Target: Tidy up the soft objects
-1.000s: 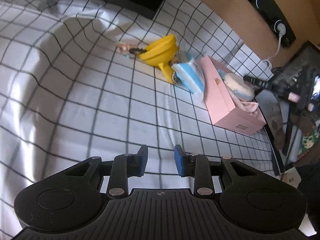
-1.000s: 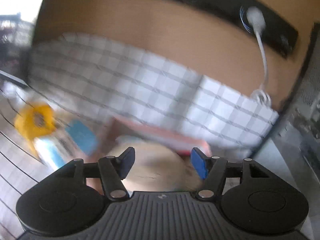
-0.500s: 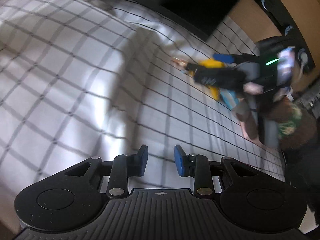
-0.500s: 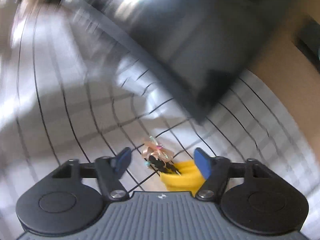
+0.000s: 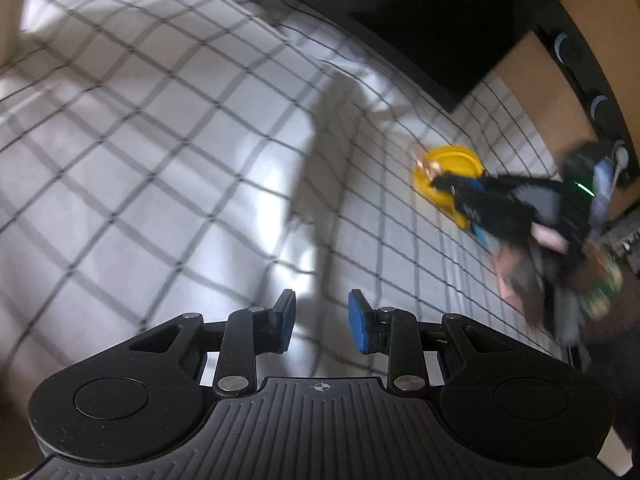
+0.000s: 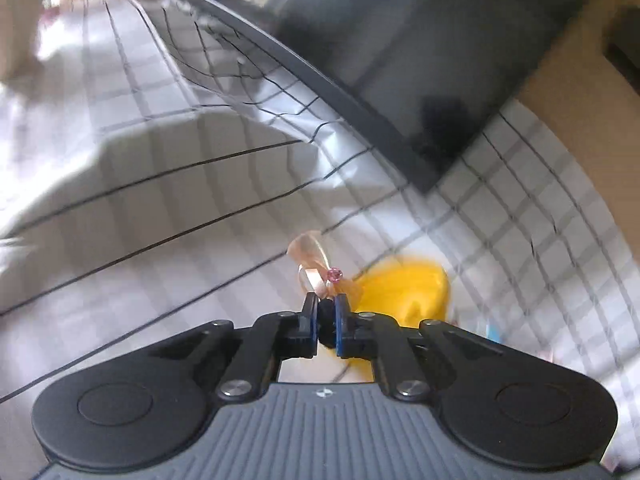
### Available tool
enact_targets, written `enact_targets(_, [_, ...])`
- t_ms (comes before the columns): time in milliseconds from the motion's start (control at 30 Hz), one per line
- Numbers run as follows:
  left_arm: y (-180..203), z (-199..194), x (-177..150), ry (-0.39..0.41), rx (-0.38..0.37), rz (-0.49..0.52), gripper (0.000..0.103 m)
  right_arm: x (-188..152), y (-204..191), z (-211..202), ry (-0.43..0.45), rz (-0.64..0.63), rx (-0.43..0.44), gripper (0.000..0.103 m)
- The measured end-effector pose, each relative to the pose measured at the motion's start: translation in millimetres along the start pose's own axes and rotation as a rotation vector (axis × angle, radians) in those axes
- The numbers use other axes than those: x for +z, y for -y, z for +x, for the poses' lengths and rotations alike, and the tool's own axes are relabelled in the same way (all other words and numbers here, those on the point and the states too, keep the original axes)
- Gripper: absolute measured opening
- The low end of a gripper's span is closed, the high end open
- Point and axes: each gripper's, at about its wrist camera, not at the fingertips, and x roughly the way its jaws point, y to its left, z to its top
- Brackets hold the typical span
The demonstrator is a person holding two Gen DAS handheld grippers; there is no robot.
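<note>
Closing just completed: right hand-held gripper [image 6: 326, 320] is clenched on hair tie [image 6: 325, 312] | tie is held beside yellow funnel [image 6: 404, 292] on checked sheet [image 6: 160, 200] | left hand-held gripper [image 5: 320, 322] is held released, empty, over sheet

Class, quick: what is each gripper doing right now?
Left gripper: open, empty, above the checked cloth.
Right gripper: just closed on the hair tie with the peach bow.

Left tool [image 5: 321, 322] — over checked sheet [image 5: 160, 168]
</note>
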Motion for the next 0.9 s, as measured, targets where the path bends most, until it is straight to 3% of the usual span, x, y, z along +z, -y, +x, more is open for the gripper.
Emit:
enact_targets(67, [11.6, 8.2, 2.3, -0.006, -0.013, 0.037, 0.041, -19.0, -4.1, -30.6, -0.002, 0.039, 0.046, 0.008])
enact_targets(200, [36.4, 26.7, 12.7, -0.035, -0.074, 0.103, 0.040, -65.8, -20.9, -78.3, -0.042, 0.073, 0.089, 0.008])
enact_targets(367, [83.7, 49.7, 12.4, -0.082, -0.133, 0.237, 0.040, -118.5, -27.9, -111.4, -0.116, 0.126, 0.035, 0.009])
enact_targets(433, [100.3, 59.2, 6.5, -0.111, -0.153, 0.277, 0.040, -135.4, -20.9, -125.8, -0.127, 0.187, 0.019, 0.022])
enact_targets(467, [109.4, 63.6, 2.5, -0.125, -0.164, 0.299, 0.040, -141.3, -17.4, -131.0, -0.134, 0.216, 0.017, 0.037])
enact_targets(533, [127.0, 70.7, -6.7, -0.147, -0.183, 0.341, 0.040, -153.3, -9.1, -145.3, -0.140, 0.277, 0.011, 0.056])
enact_targets(633, [153.4, 79.2, -22.5, -0.171, -0.202, 0.418, 0.040, -170.1, 3.4, -164.2, -0.127, 0.351, 0.006, 0.058])
enact_targets(700, [169.0, 87.1, -33.3, -0.180, -0.194, 0.482, 0.040, -180.6, 11.0, -172.5, -0.133, 0.379, 0.003, 0.058])
enact_targets(900, [204.2, 117.8, -51.9, -0.195, -0.081, 0.691, 0.040, -207.7, 33.8, -187.3, -0.156, 0.403, -0.010, 0.058])
